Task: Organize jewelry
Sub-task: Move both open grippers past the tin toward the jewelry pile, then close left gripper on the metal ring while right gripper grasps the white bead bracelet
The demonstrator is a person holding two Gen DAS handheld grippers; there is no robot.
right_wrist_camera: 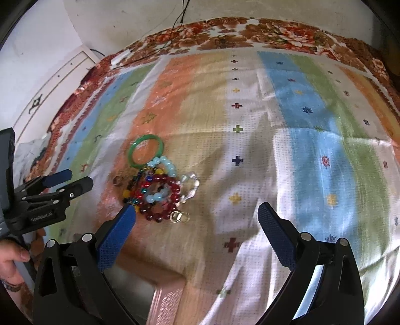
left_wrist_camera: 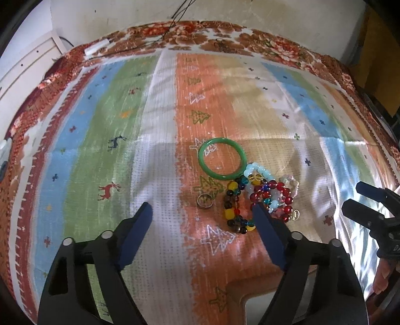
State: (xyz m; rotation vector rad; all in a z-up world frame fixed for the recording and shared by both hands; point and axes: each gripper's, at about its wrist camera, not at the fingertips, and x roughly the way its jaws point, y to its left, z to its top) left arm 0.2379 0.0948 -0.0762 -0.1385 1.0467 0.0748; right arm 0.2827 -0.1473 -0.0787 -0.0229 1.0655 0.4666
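A pile of jewelry lies on a striped cloth [left_wrist_camera: 162,155]. In it are a green bangle [left_wrist_camera: 200,160] [right_wrist_camera: 130,152], a small metal ring [left_wrist_camera: 204,200], a multicoloured bead bracelet [left_wrist_camera: 231,207] [right_wrist_camera: 130,193], a dark red bead bracelet [left_wrist_camera: 277,191] [right_wrist_camera: 162,197], a pale blue bead bracelet [left_wrist_camera: 257,168] [right_wrist_camera: 167,163], a clear bead bracelet [right_wrist_camera: 191,186] and gold earrings [right_wrist_camera: 178,217]. My left gripper [left_wrist_camera: 202,207] hangs open above the ring and the multicoloured beads, holding nothing. My right gripper [right_wrist_camera: 196,211] is open too, its left pad beside the red beads.
A pinkish box with a pale inside [left_wrist_camera: 240,300] [right_wrist_camera: 170,297] sits at the near edge between the grippers. A floral bedspread [left_wrist_camera: 262,42] borders the cloth, with black cables [left_wrist_camera: 175,17] and a white wall behind. A person's hand [right_wrist_camera: 11,257] holds the left tool.
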